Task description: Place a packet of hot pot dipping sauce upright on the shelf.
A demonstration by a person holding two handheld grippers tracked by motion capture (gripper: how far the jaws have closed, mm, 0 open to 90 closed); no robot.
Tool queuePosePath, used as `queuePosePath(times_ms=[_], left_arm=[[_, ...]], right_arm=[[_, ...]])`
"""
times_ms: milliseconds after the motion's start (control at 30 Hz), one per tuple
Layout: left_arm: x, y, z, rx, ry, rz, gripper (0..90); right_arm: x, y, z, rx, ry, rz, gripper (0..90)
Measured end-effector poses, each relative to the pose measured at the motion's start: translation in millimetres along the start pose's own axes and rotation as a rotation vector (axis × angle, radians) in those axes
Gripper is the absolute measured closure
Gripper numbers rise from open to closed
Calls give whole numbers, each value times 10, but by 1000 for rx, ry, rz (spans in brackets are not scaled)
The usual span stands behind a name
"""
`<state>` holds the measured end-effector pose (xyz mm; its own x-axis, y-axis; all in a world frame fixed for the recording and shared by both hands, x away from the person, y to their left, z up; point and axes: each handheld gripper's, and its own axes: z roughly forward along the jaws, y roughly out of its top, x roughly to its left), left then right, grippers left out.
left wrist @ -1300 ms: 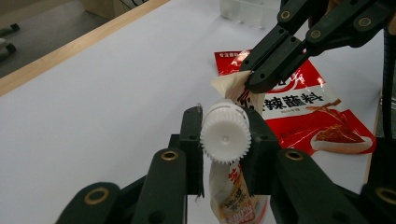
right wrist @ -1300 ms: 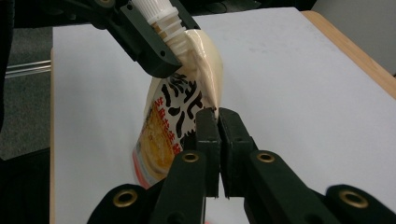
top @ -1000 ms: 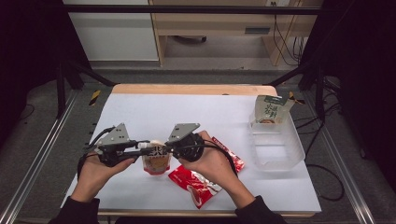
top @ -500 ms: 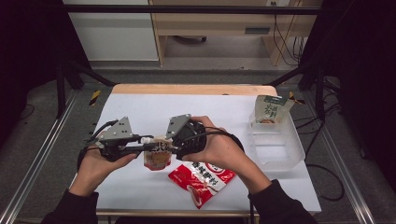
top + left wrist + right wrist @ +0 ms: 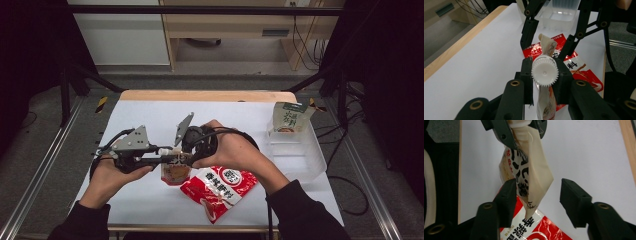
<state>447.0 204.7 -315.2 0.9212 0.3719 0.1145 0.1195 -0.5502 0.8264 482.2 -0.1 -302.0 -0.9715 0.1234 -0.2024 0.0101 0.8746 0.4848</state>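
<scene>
Pinching the pouch [image 5: 545,100] at its white cap [image 5: 545,71], my left gripper [image 5: 544,72] hangs it lengthwise toward six o'clock; right gripper [image 5: 537,200] fingers, spread, straddle its lower corner.

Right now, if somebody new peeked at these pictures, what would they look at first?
Probably the spout pouch held up over the middle of the table: the left hand-held gripper is shut on its white cap, and the right hand-held gripper is open around its loose corner. Next, the bright red packet lying flat just below. Last, a clear tray at the right edge, with a green carton at its far end.
</scene>
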Motion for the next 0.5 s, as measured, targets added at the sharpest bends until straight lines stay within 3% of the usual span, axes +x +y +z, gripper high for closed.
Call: queuePosePath(times_ms=[500], left_arm=[[-35, 17, 56, -12, -14, 6, 733]], right_arm=[[21, 6, 33, 47, 58, 11, 810]])
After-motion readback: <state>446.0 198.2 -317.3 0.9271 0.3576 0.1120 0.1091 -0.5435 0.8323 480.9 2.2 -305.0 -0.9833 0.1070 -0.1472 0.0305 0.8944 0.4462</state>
